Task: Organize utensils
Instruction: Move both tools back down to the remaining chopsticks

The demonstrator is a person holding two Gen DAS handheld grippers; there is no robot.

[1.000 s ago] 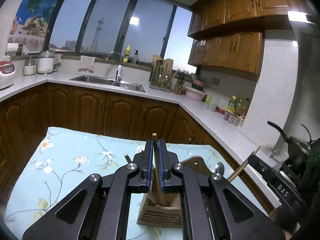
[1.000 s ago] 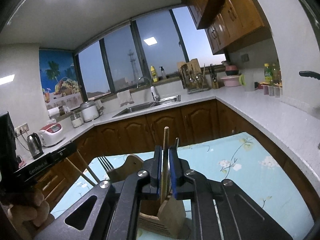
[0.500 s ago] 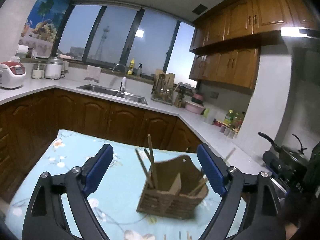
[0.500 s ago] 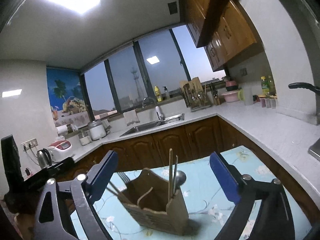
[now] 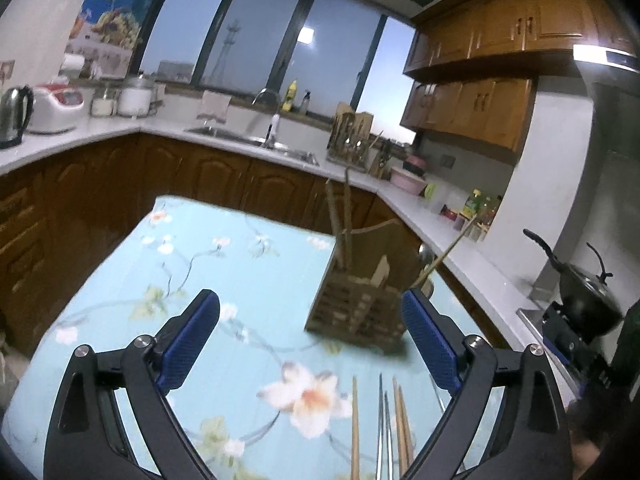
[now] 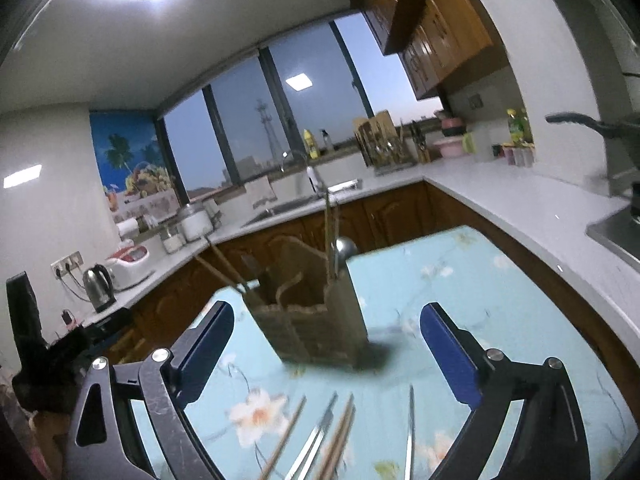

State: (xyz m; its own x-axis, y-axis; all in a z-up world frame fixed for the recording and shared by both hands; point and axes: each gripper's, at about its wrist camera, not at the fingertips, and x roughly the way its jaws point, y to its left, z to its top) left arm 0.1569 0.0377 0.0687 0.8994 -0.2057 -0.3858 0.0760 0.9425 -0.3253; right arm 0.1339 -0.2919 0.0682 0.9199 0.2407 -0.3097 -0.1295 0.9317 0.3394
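left gripper opening, empty | right gripper released | next: pinch one chopstick mid-shaft, drop upright in holder

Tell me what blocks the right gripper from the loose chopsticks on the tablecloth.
Nothing visible does. The right gripper is open and empty, and the loose chopsticks lie flat on the tablecloth just below its fingers; the wooden utensil holder stands farther back.
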